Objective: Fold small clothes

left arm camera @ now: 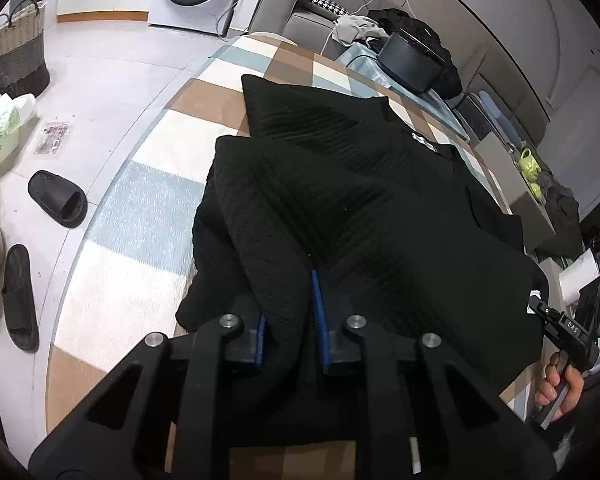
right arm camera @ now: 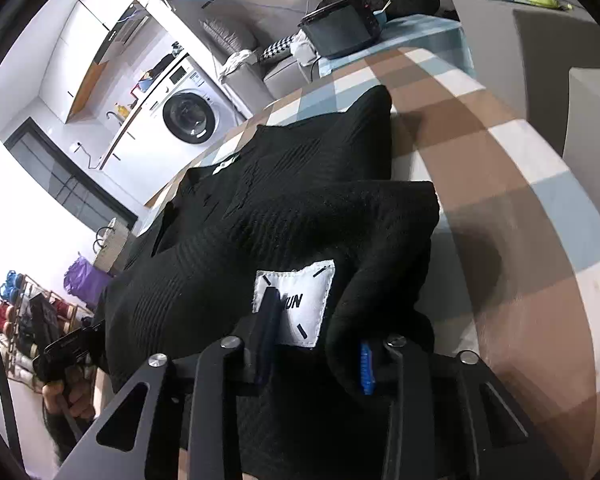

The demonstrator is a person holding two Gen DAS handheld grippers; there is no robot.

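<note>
A black ribbed knit garment (left arm camera: 340,200) lies on the checked tablecloth (left arm camera: 140,184), with its sleeves folded in over the body. My left gripper (left arm camera: 288,304) is shut on a fold of its near hem, and fabric fills the gap between the blue pads (left arm camera: 318,308). In the right wrist view the same garment (right arm camera: 284,200) shows a white sewn label (right arm camera: 300,300). My right gripper (right arm camera: 318,320) is shut on the hem there, one finger (right arm camera: 268,320) lying over the label. Each view shows the other gripper (left arm camera: 560,324) (right arm camera: 68,348) at the garment's far corner, held by a hand (left arm camera: 556,388).
A black device (left arm camera: 412,60) sits on a blue cloth at the table's far end. Two black slippers (left arm camera: 56,200), a woven basket (left arm camera: 16,52) and a plastic bag lie on the floor to the left. A washing machine (right arm camera: 188,116) and a grey sofa (left arm camera: 292,12) stand beyond.
</note>
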